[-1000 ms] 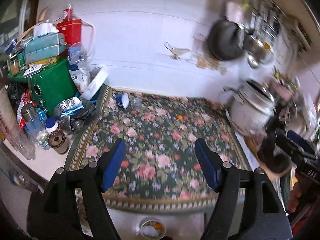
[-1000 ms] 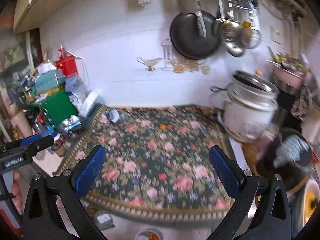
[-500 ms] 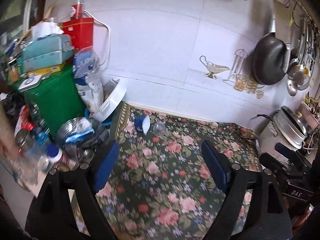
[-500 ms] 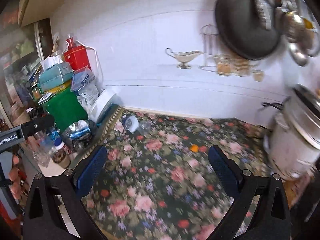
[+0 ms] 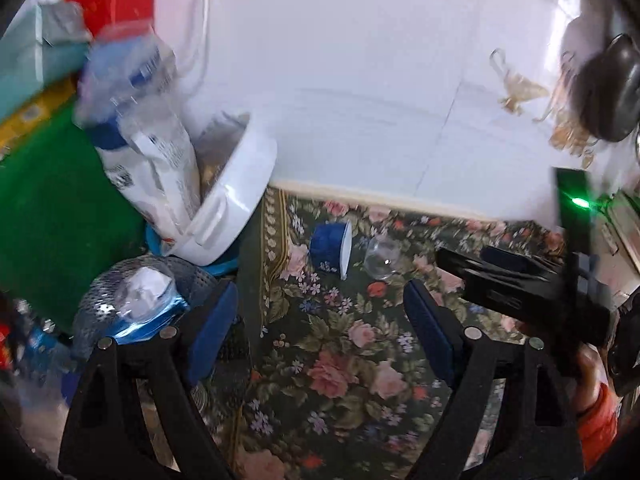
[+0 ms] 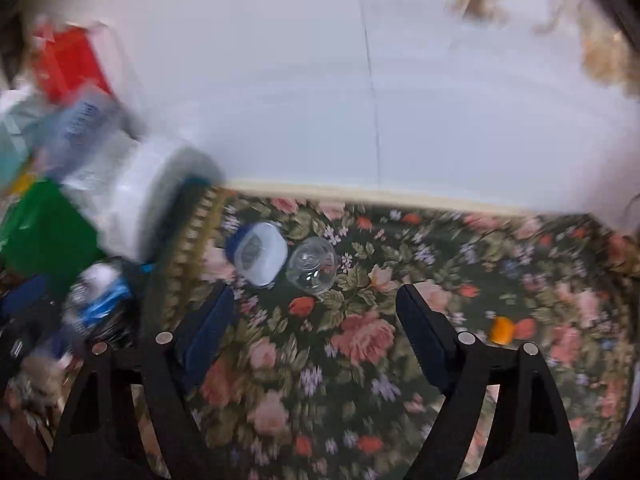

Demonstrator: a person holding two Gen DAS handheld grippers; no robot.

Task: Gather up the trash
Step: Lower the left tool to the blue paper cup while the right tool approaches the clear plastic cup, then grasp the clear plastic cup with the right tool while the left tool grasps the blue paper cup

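Both grippers have pushed in toward the back-left corner since 0.5 s ago. Largest first: the floral mat (image 6: 360, 360) fills my view, with the tipped white tub (image 5: 228, 200) at its left edge. Then the blue cup (image 6: 256, 254) on its side, just beside the clear cup (image 6: 314, 266). My right gripper (image 6: 312, 328) is spread wide and empty, left gripper (image 5: 320, 320) likewise (2 open tools). I'd centre the clear cup between the fingers before closing gently.

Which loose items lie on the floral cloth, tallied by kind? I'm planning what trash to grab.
Blue cup, tipped on its side: 1
Clear plastic cup, beside the blue one: 1
Small orange piece: 1
Total: 3
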